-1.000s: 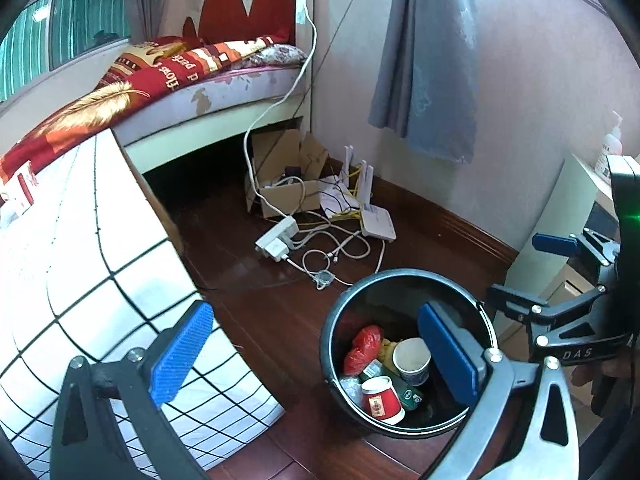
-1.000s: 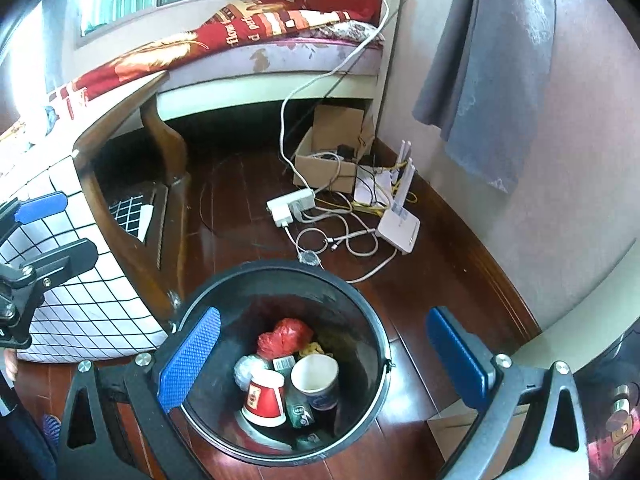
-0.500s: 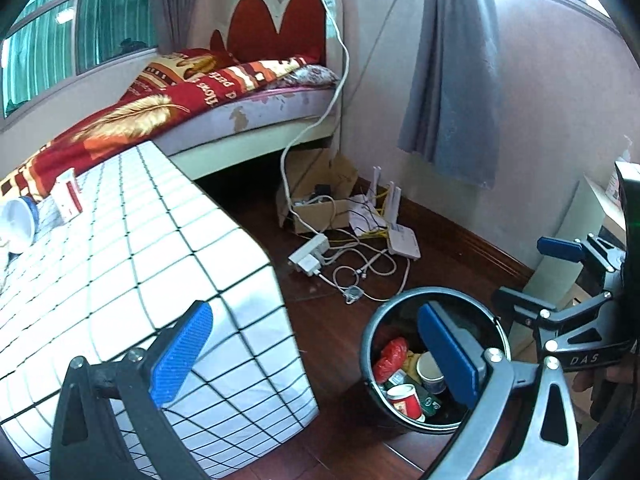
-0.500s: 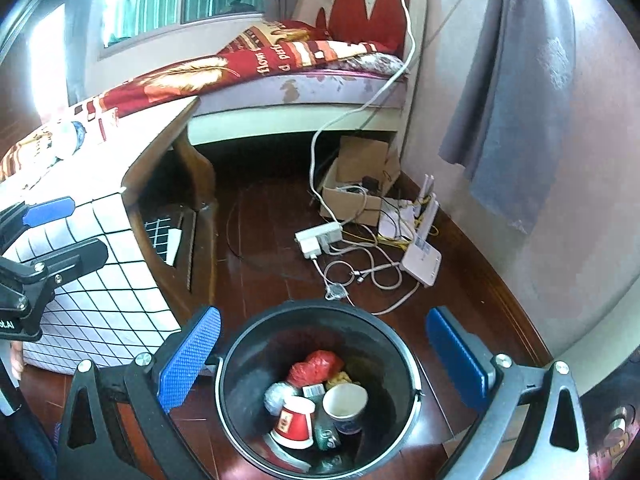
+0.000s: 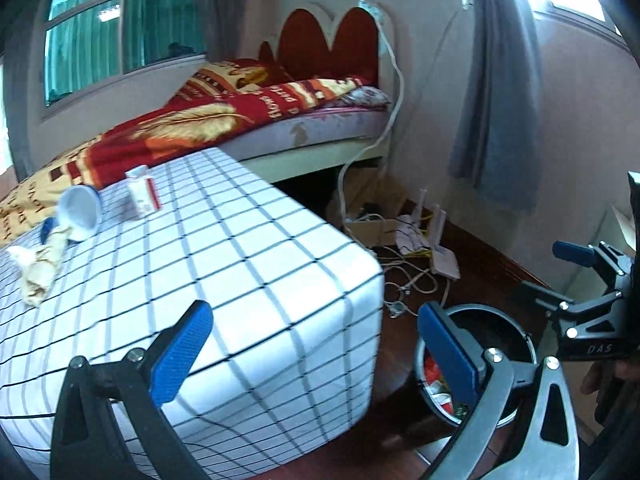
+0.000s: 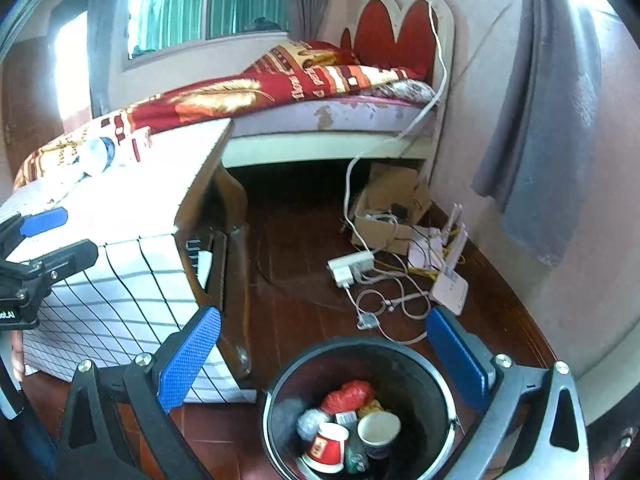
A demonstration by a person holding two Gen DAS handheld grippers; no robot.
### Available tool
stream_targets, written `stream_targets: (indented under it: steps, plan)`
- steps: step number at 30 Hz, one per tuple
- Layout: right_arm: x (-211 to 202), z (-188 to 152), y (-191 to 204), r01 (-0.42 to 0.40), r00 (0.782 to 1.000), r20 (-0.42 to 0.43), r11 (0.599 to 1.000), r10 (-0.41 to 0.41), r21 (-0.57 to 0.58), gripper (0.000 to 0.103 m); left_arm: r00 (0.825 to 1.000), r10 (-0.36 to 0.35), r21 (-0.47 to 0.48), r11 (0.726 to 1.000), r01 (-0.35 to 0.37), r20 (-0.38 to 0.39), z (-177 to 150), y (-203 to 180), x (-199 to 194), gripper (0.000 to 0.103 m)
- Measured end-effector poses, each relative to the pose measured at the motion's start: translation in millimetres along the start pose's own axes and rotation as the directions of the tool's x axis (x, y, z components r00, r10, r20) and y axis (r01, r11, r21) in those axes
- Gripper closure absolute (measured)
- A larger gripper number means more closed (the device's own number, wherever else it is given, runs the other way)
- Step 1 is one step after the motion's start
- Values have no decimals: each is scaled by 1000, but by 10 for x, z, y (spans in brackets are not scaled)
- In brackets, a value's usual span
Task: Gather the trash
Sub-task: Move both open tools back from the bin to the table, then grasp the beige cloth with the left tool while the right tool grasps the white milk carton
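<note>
A black trash bin stands on the wooden floor and holds paper cups, a red wrapper and a foil ball; it also shows in the left wrist view. On the checked tablecloth table lie a tipped white cup, a small red and white carton and a crumpled beige tissue. My left gripper is open and empty above the table's near corner. My right gripper is open and empty above the bin.
A bed with a red and gold blanket stands behind the table. A cardboard box, power strip, router and loose cables lie on the floor by the wall. A grey curtain hangs at right.
Both grippers have risen and drawn back from the bin. The left view now looks over the table top, where the cup, carton and tissue have come into sight.
</note>
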State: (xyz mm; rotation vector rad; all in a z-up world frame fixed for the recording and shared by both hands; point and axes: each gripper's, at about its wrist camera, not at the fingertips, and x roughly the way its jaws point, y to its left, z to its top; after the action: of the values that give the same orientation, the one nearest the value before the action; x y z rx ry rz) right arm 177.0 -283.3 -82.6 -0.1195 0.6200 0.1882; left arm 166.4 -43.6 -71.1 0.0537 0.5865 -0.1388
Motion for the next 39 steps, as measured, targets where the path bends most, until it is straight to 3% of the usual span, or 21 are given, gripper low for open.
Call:
stream_targets:
  steps: [10, 15, 25, 31, 39]
  plan:
    - [150, 251, 632, -121, 992, 21, 990, 123, -77, 0, 991, 135, -94, 987, -133, 16, -48, 757, -232, 0]
    - [183, 504, 1121, -198, 977, 54, 970, 207, -142, 0, 978, 206, -159, 967, -201, 15, -99, 1277, -383, 0]
    - [548, 1084, 2025, -316, 948, -17, 930, 318, -187, 0, 932, 360, -210, 910, -358, -31, -103, 2281, -450, 1]
    - [898, 1506, 2576, -328, 944, -47, 911, 327, -248, 0, 926, 363, -242, 894, -377, -100, -26, 2702, -65, 7]
    - [1612, 1914, 3004, -350, 936, -114, 902, 332, -250, 1, 927, 347, -246, 895, -373, -142, 63, 2928, 283, 12]
